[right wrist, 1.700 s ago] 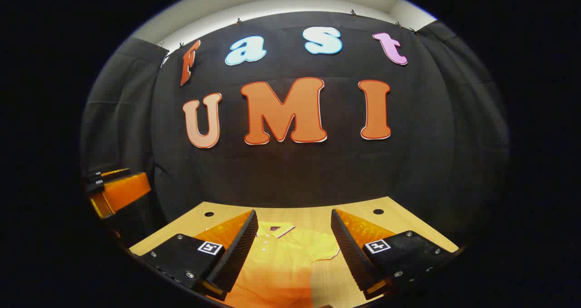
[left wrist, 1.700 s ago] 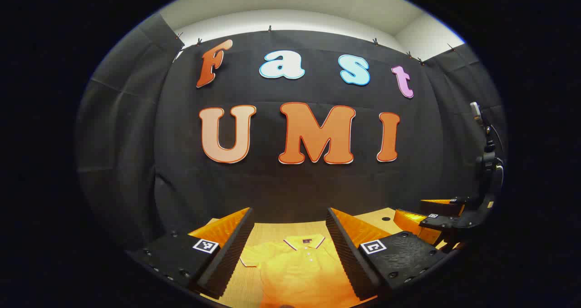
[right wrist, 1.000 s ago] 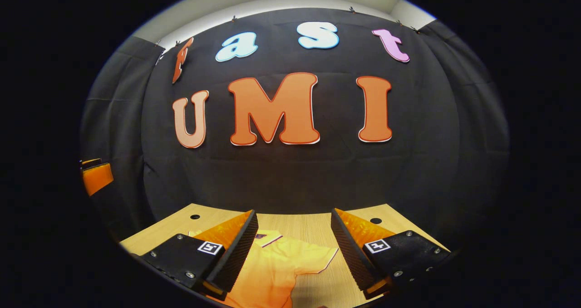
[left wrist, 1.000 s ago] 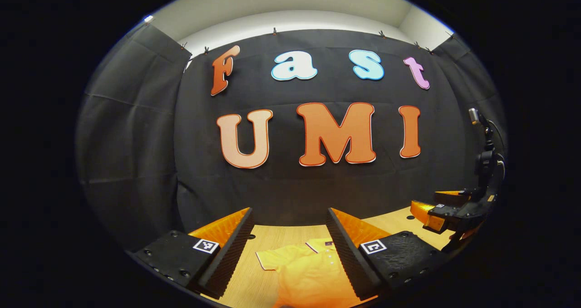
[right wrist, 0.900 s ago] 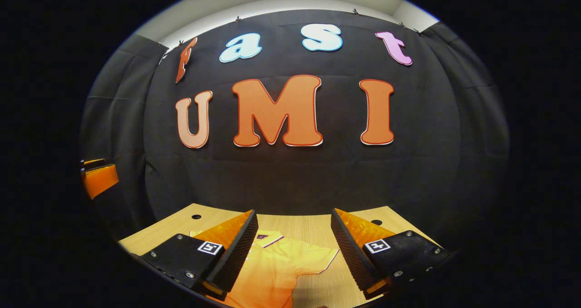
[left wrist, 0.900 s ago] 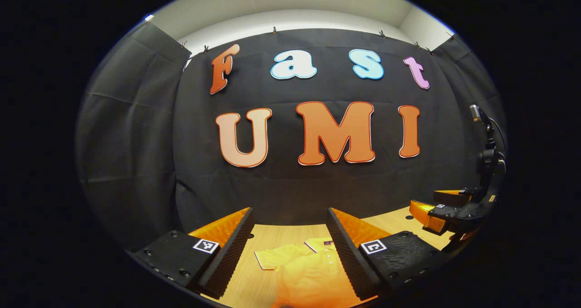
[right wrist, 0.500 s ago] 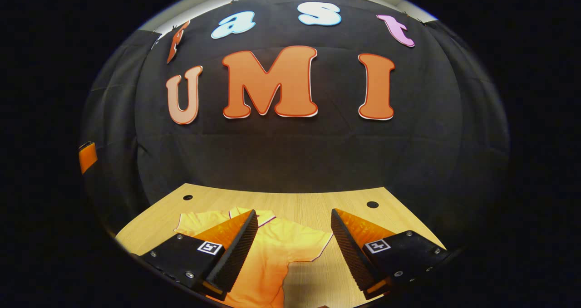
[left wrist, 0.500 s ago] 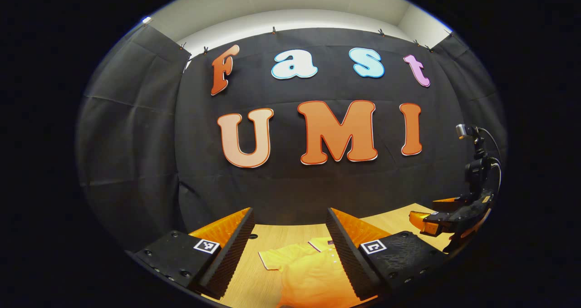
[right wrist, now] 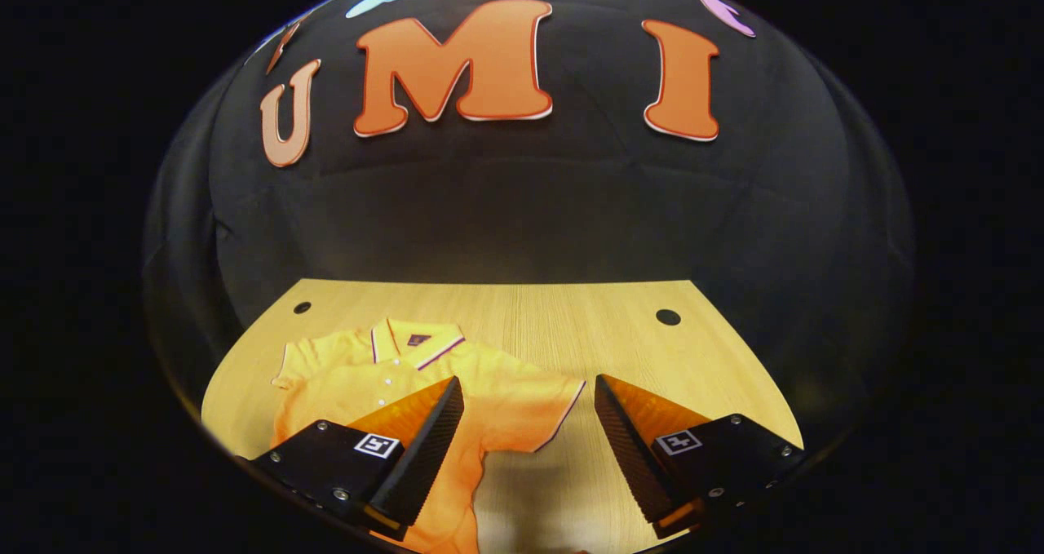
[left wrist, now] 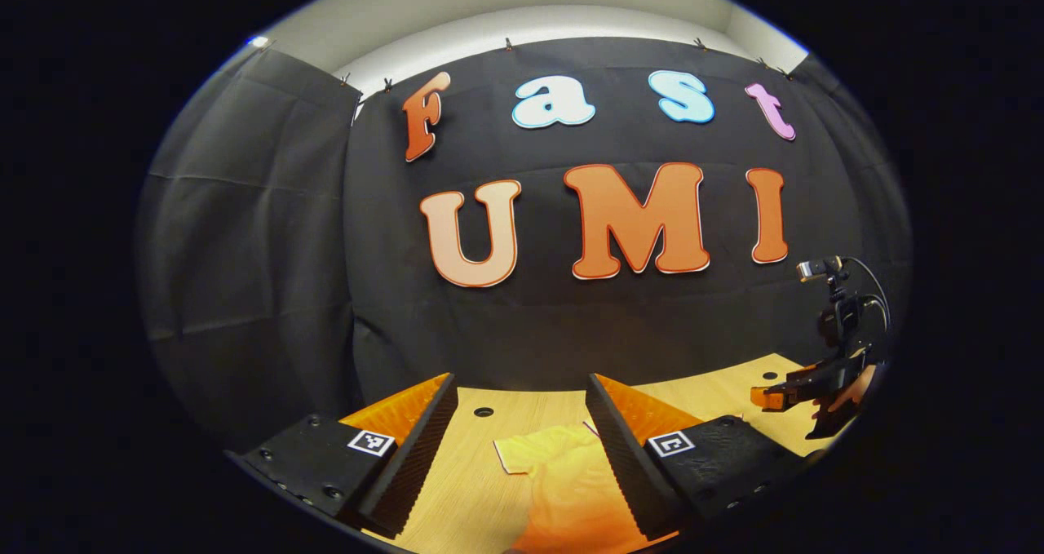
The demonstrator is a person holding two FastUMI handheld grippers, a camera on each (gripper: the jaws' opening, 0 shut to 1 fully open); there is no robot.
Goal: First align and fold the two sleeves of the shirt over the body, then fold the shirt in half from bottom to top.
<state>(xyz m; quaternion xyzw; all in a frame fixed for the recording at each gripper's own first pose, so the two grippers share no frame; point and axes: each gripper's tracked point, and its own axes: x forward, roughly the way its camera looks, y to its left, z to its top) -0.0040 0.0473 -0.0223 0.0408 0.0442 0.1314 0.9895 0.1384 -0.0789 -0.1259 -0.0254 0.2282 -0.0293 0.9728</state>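
One table (right wrist: 571, 325) carries the yellow shirt (right wrist: 391, 374), lying flat with collar toward the far wall and both sleeves unfolded. Our right gripper (right wrist: 528, 423) hangs spread and empty, the right sleeve (right wrist: 546, 411) just ahead between its fingers; our left gripper (left wrist: 518, 432) is likewise spread above the left sleeve (left wrist: 530, 456). We see no containers.

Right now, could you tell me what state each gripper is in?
Left gripper: open, holding nothing, above the shirt.
Right gripper: open, holding nothing, over the shirt's sleeve.
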